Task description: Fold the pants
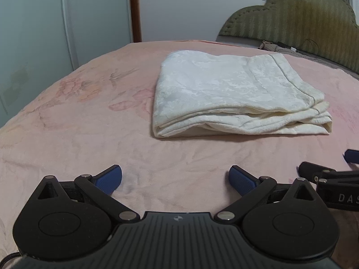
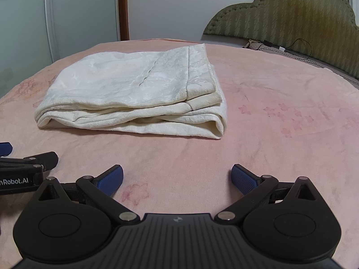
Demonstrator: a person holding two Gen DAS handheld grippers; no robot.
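The cream plush folded pants (image 1: 235,96) lie mid-frame on the pink fleece bed (image 1: 89,134); left claw (image 1: 175,179) and right claw (image 2: 177,179) gape wide, empty. Soft, light, floppy: pinch layered corners together

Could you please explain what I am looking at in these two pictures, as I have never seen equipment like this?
There is no robot arm here: a person holds a two-finger gripper in each hand, and each carries a wide-angle camera looking along its fingers. One picture is from the left gripper, the other from the right gripper; each also catches the other gripper at its edge. The black parts with blue pads are the fingers. Both grippers are open and hold nothing. Ahead, on a pink bedspread, lie cream-white pants, already folded into a layered stack. Behind stand a green padded headboard and pale doors.
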